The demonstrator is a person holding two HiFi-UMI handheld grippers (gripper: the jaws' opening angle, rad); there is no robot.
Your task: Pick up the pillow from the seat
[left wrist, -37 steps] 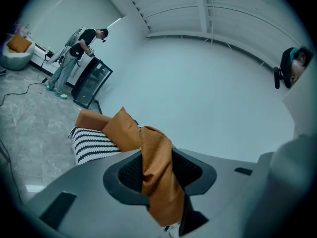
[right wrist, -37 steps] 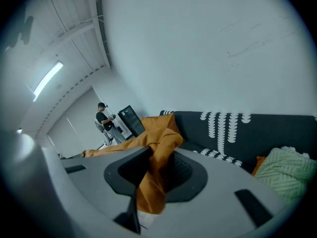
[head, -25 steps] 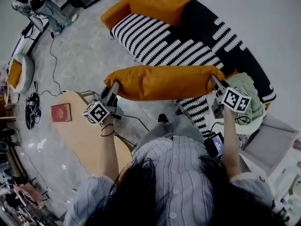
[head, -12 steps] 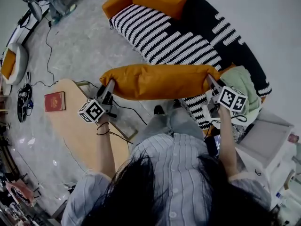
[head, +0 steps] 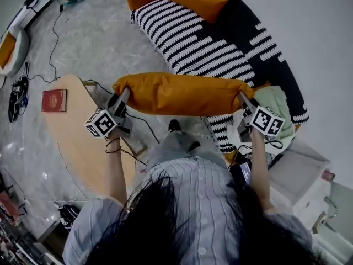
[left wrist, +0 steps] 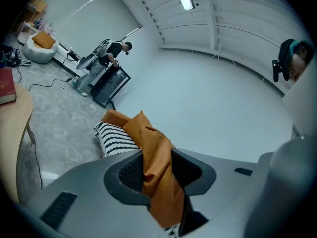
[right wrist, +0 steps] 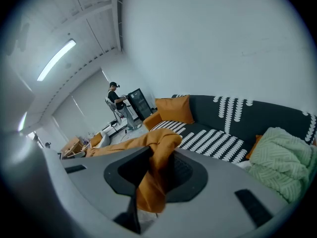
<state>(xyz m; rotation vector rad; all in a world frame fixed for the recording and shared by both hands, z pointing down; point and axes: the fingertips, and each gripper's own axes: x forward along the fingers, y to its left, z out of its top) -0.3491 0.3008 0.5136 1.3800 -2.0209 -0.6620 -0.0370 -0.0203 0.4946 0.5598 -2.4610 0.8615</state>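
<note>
Orange pillow (head: 182, 94): hung clear of the striped seat (head: 187, 40), spanning both grippers. Left gripper (head: 121, 97) and right gripper (head: 243, 99): jaws pinched fabric at opposite ends, presumably to share its weight.

Open floor (head: 94, 43) lies ahead-left; the wooden table (head: 71, 142) crowds the left, the striped sofa (head: 193, 46) the right.

The pillow (head: 182, 94) is orange, the sofa seat (head: 187, 40) black-and-white striped (its back (head: 234, 21) mostly black), the blanket (head: 278, 101) pale green.
</note>
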